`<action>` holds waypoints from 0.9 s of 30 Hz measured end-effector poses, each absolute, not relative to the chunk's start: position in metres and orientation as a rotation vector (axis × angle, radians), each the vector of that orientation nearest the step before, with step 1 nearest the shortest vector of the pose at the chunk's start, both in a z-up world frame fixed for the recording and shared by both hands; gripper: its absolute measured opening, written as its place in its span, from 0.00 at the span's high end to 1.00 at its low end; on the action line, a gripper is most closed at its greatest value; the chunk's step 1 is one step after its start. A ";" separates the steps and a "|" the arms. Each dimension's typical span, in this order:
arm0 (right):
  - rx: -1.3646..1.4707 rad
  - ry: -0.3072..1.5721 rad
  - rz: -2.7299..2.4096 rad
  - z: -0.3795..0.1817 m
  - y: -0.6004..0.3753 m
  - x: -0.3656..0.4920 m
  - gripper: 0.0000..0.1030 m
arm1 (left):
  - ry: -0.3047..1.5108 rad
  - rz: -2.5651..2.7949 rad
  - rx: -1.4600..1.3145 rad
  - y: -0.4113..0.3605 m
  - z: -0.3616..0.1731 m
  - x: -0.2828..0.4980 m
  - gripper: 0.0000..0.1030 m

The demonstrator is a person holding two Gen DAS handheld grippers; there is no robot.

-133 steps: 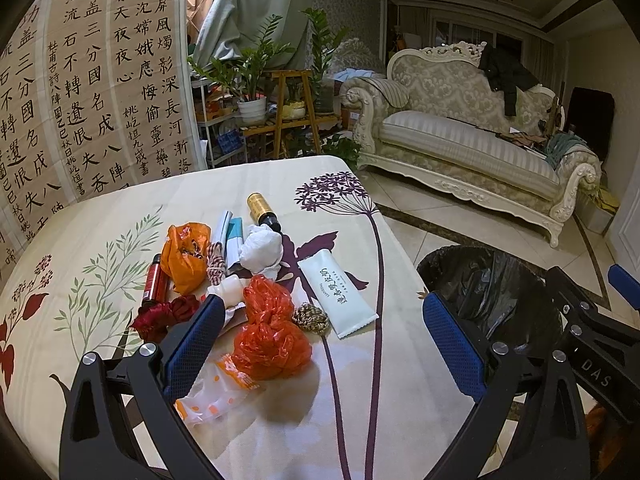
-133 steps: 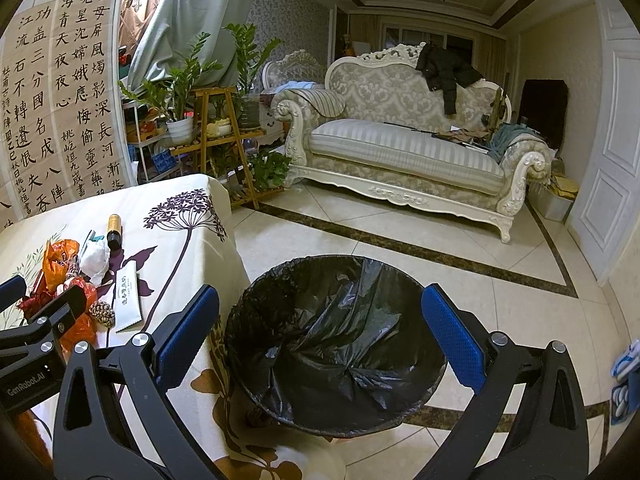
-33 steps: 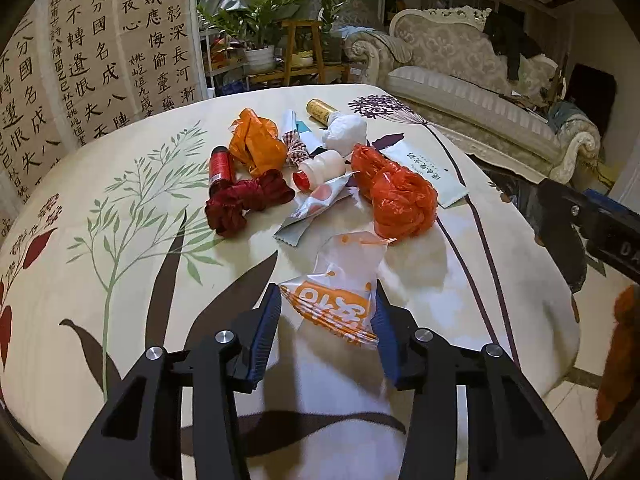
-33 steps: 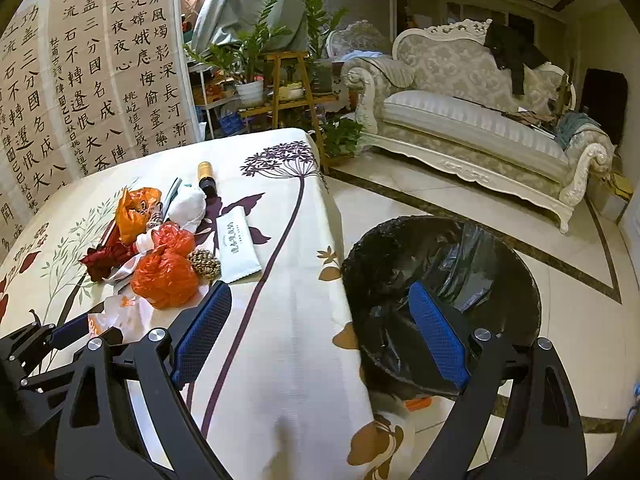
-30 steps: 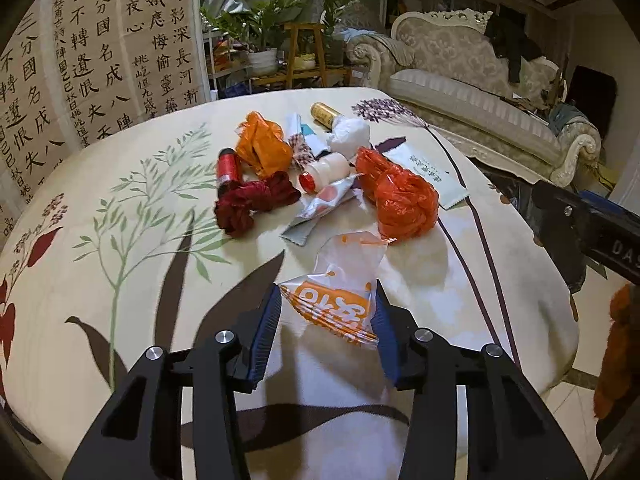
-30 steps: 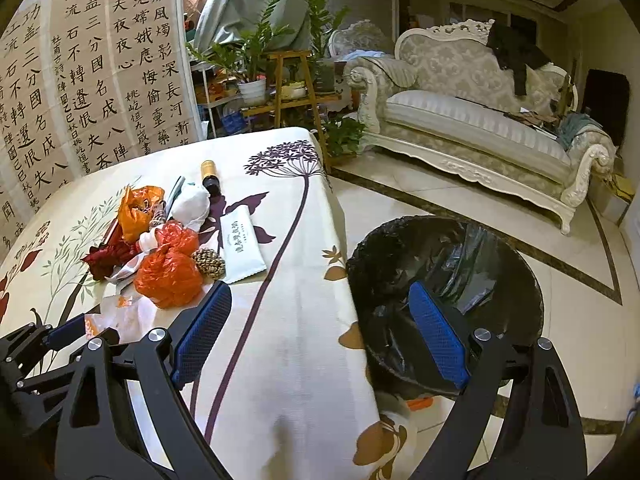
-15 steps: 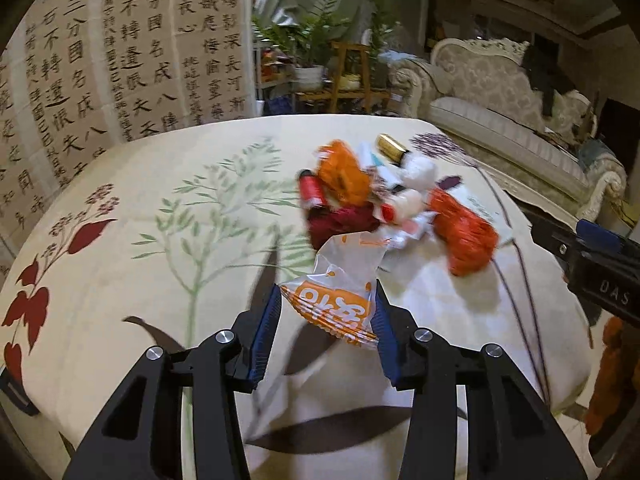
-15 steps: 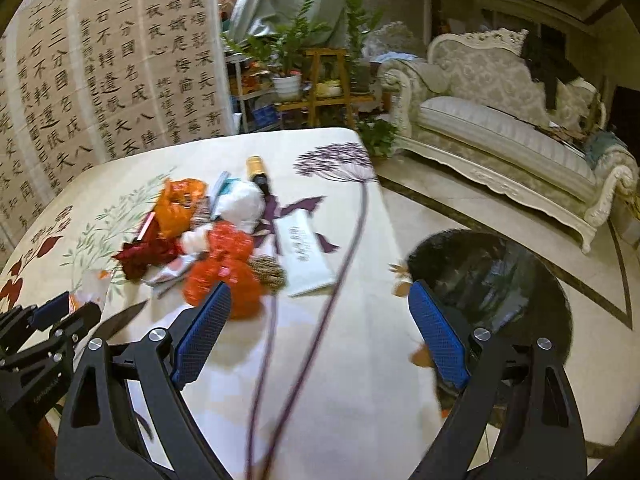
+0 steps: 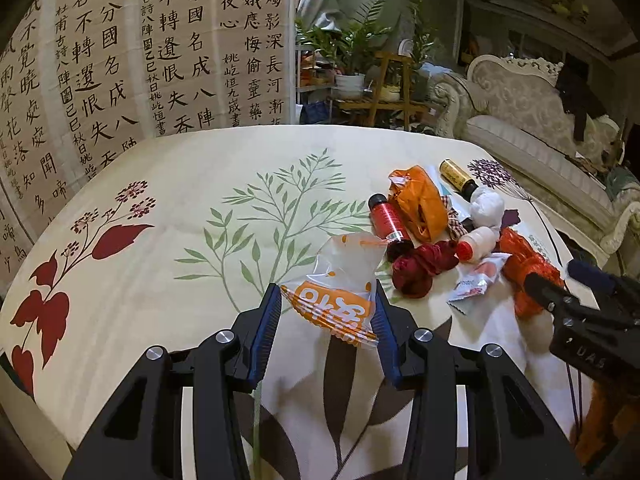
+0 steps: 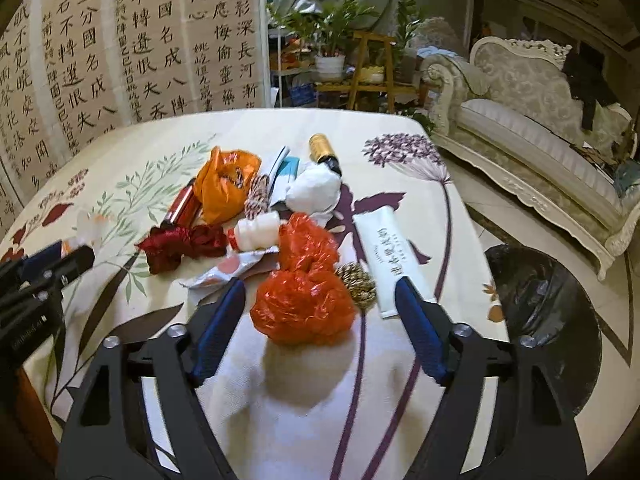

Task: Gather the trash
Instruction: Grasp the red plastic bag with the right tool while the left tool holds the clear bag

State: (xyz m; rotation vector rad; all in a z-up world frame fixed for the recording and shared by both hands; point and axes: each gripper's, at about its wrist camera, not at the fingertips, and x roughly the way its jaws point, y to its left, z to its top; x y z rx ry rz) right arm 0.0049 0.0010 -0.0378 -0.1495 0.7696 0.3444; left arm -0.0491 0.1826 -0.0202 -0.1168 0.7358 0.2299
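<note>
Your left hand-held gripper (image 9: 326,328) is matte black plastic, built as two angular arms with triangular cut-outs. Each arm carries two round silver screw heads near its front end. Its fingers (image 9: 267,328) are lined on their inner faces with ribbed blue pads. Your right hand-held gripper (image 10: 320,324) is the same make: black forked arms, silver screws, blue textured pads on the fingers (image 10: 218,330). Seen from the left wrist view, the right one's side shows small screws and pale lettering that reads partly as "DAS". From the right wrist view, the left one's black body bears faint lettering too blurred to read.
</note>
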 end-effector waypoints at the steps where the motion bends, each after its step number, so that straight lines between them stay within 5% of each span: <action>1: -0.148 0.782 0.349 -0.040 0.001 0.006 0.48 | 0.737 0.229 -0.119 0.183 -0.021 -0.049 0.57; 3: -0.139 0.800 0.363 -0.044 0.001 0.007 0.58 | 0.740 0.226 -0.123 0.183 -0.022 -0.049 0.57; 7: -0.139 0.776 0.363 -0.040 -0.003 0.002 0.61 | 0.745 0.219 -0.125 0.181 -0.024 -0.048 0.57; 27: -0.016 0.645 0.128 -0.007 -0.116 -0.009 0.61 | 0.668 0.032 -0.070 0.095 0.000 -0.031 0.57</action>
